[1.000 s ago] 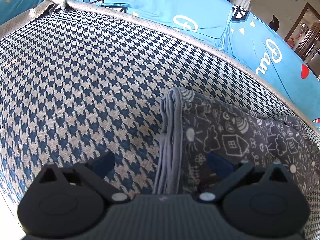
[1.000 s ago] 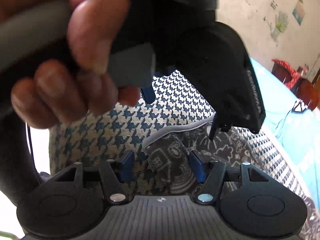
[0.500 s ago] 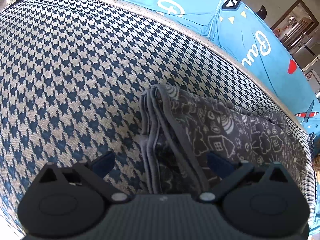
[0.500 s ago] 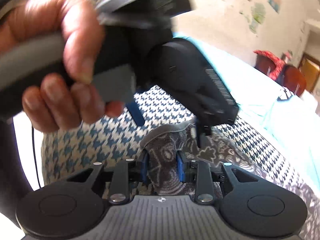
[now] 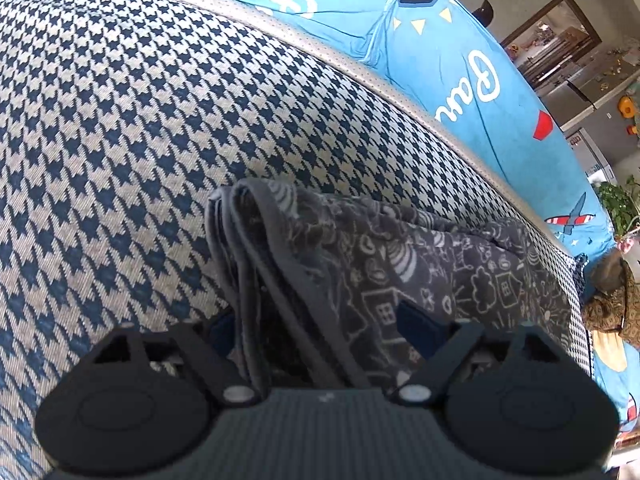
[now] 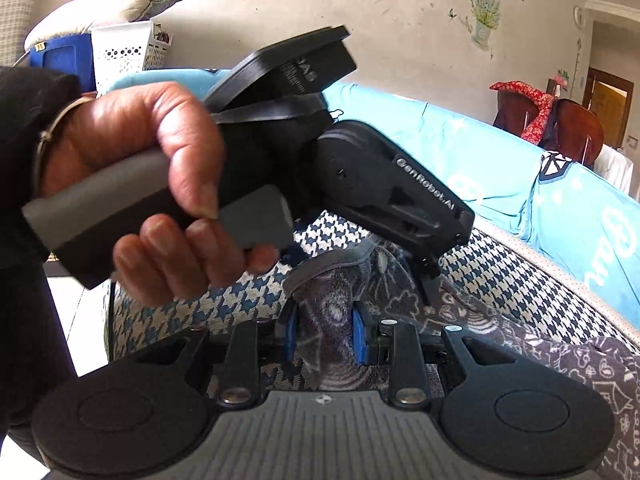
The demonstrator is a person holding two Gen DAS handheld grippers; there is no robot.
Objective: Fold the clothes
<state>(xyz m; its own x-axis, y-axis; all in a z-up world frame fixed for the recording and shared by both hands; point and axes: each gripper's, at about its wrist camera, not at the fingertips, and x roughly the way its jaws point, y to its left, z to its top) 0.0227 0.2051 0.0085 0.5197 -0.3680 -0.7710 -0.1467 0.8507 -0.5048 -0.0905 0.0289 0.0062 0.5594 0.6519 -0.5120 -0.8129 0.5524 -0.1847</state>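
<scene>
**Both grippers at the cloth's near edge**

While the right gripper (image 6: 324, 338) is clamped on a bunched corner of the grey printed cloth (image 6: 340, 304), its blue pads (image 6: 291, 334) press the fabric from both sides. The left gripper (image 5: 320, 328) straddles the cloth's (image 5: 400, 264) folded, layered edge; its jaws are closing with the fabric between them, and the pads are not yet seen pressing it. A hand (image 6: 160, 184) wraps the left gripper's grey handle, angled down toward the cloth, a dark sleeve (image 6: 28, 120) at the wrist. The cloth lies folded on the houndstooth cover (image 5: 120, 120), running right from the grippers. Left of the fold the cover is bare up to its pale border (image 5: 328, 56). Beyond lies a blue sheet (image 5: 500, 92), then the wall (image 6: 400, 20).
</scene>
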